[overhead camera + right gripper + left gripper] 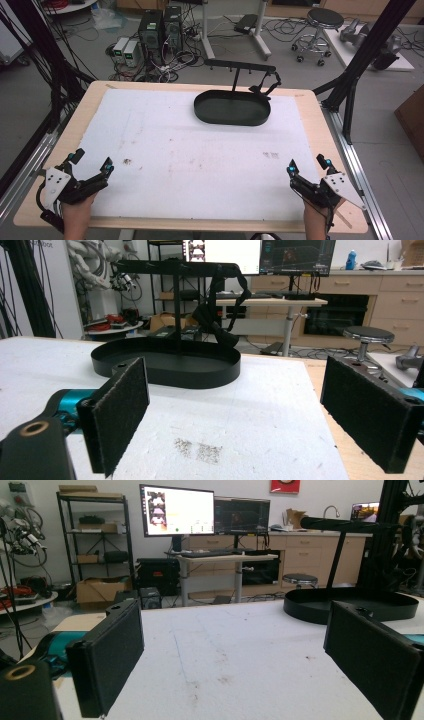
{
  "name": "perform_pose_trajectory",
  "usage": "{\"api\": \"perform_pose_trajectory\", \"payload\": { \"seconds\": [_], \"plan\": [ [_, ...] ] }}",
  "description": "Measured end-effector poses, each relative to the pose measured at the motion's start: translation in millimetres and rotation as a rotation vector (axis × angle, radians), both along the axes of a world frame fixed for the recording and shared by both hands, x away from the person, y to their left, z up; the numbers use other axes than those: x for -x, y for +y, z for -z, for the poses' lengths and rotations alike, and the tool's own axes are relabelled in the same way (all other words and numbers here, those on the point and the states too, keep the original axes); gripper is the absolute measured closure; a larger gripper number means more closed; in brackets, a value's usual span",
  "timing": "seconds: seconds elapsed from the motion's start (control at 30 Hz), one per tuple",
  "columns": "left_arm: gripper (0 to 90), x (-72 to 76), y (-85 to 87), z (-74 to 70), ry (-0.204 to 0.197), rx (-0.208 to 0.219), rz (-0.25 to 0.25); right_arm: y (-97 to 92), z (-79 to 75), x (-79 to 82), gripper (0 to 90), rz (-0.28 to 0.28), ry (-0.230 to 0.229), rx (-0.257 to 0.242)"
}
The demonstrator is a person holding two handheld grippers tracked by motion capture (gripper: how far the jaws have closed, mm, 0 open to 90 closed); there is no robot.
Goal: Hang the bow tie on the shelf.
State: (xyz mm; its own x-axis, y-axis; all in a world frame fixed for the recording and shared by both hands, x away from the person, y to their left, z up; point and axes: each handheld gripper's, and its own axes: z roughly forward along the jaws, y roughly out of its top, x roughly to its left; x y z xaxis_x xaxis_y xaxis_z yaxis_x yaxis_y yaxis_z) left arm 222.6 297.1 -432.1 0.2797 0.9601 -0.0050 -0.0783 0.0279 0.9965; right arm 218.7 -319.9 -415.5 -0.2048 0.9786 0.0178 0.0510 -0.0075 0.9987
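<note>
While we hold the left gripper (92, 159) and the right gripper (307, 165) low at the near corners of the white sheet (165, 150) on the wooden table (310, 100), both sets of jaws stand wide apart, gripping nothing. The black oval tray (232, 108) with its upright stand (239, 67) sits at the far middle of the sheet, well apart from both grippers.

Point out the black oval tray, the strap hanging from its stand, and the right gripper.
black oval tray (227, 119), high view, on its near outer wall.
strap (220, 332), right gripper view, on its lower hanging part.
right gripper (308, 165), high view, midway between its open fingertips.
</note>
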Motion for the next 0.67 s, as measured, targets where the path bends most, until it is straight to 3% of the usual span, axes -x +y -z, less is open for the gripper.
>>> {"api": "perform_pose_trajectory", "payload": {
  "seconds": [0.67],
  "plan": [
    [9.5,-0.8,0.3,-1.5,0.015,-0.003,0.000,7.6,3.2,-2.4,11.3,-0.026,0.017,0.013]
  ]
}}
